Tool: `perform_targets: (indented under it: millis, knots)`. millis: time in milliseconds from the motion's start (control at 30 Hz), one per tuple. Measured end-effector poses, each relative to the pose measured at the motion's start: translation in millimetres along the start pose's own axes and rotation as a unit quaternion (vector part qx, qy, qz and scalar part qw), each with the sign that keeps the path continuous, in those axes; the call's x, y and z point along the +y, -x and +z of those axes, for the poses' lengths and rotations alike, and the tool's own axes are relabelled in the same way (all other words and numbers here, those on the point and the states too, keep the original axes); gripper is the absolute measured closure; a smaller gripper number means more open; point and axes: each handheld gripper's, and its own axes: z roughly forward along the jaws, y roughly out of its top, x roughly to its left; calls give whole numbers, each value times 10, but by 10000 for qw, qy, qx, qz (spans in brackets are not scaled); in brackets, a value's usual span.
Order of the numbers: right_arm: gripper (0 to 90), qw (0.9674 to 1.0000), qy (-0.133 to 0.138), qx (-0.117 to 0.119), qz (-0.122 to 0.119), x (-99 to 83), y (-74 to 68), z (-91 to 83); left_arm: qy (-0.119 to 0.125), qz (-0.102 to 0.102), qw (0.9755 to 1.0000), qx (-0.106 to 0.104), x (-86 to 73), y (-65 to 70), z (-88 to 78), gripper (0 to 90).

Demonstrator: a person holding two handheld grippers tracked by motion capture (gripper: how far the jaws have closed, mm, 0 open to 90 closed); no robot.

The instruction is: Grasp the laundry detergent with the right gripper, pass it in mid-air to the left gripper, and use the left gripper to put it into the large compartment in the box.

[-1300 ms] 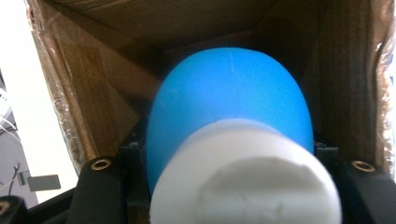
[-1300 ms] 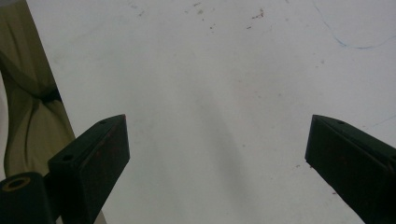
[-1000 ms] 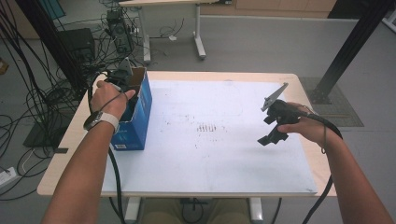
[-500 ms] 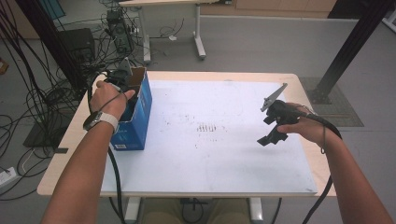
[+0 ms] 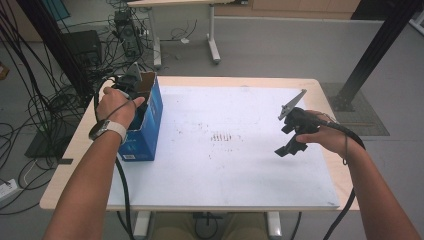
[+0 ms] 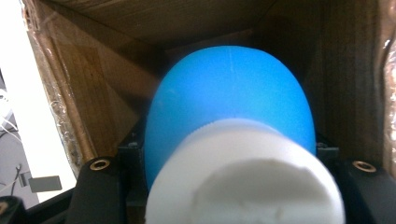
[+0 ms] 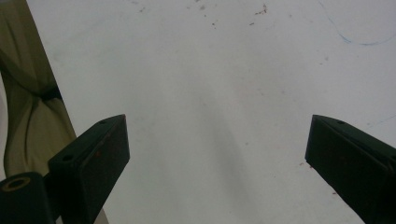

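One white-topped wooden table carries the whole scene, its white sheet speckled with small reddish marks near the middle. At its far left edge stands one open blue cardboard box with a brown inside, and the left gripper is dipped into its mouth, with the person's left hand around the gripper's body.

In the left gripper view, one object sits between the jaws down inside the box: a rounded blue body with a white ribbed cap, probably a small plastic bottle. The jaws are closed in on it from both sides, clamped around it near the cap end. It looks smooth and rounded, so likely light and somewhat slippery; the blue wall may give a little under pressure, while the cap looks stiffer. The shoulder just behind the cap seems the safest place to hold, since the curve there would stop it sliding out. The box walls are close, so lifting straight up would avoid snagging.

The right gripper hangs over the near right part of the table in the right hand, its jaws spread wide with nothing between them.

Counted: one table, one box, one bottle, two grippers.
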Motion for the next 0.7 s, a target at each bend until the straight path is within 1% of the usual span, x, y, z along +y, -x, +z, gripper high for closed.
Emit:
perform_targets:
  millis: [700]
  knots:
    - [64, 10000, -6, -25, -6, 4, -14, -17, -3, 12, 10000, -5, -9, -1, 4, 370]
